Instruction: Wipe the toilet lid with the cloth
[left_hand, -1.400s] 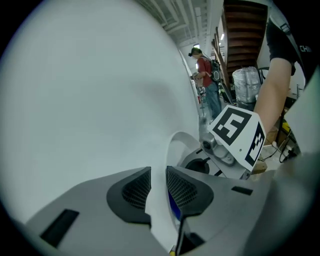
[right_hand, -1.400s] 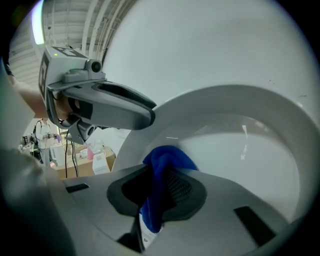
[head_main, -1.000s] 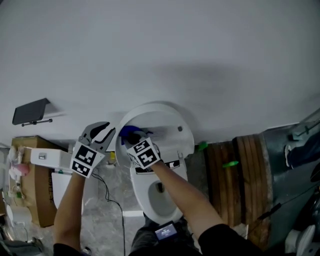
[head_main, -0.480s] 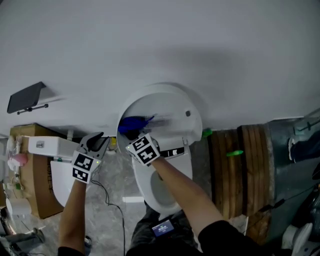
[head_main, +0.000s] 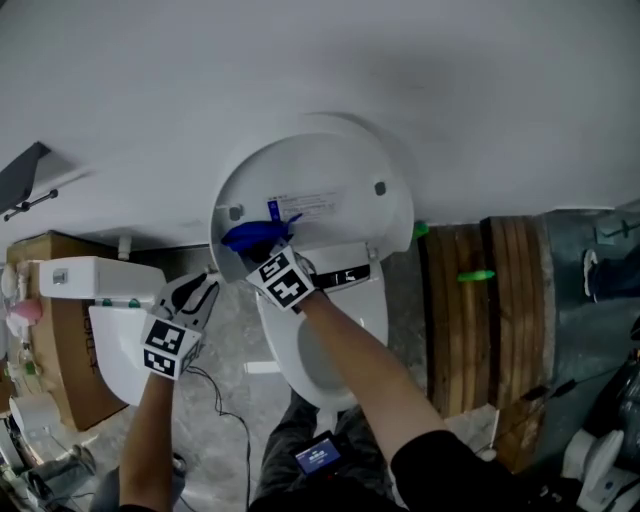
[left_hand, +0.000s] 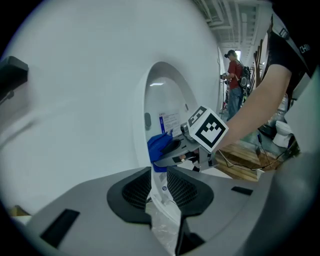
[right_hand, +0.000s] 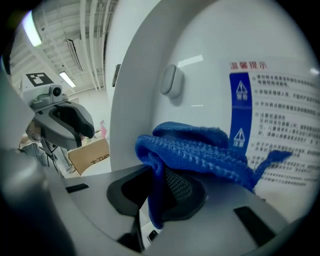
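Far left sits one brown cardboard box (head_main: 62, 350), with one white boxy unit (head_main: 95, 275) just above it in the head view.

Next comes the first of your two grippers. Your left gripper (head_main: 200, 290) rides on a forearm rising from the bottom edge and points up and to the right, just beside the toilet's left flank. In its own view the left gripper (left_hand: 159, 175) has its jaws a narrow slit apart. Only white surfaces and some crinkled clear plastic show through the gap, and I see nothing clamped.

There is one blue knitted cloth (head_main: 248, 236). Your right gripper (head_main: 262, 255) is closed on it, a fold of the cloth (right_hand: 200, 150) pinched between the jaws. Your right forearm runs diagonally up and left across the open bowl.

The cloth lies against the inner face of the one raised white oval toilet lid (head_main: 320, 160), at its lower left. It is just left of the single printed blue-and-white label (head_main: 310, 205) and between the lid's two grey bumpers (head_main: 236, 212).

Right of the toilet stands a run of upright wooden planks (head_main: 480, 340), with two small green objects (head_main: 477, 275) by them.
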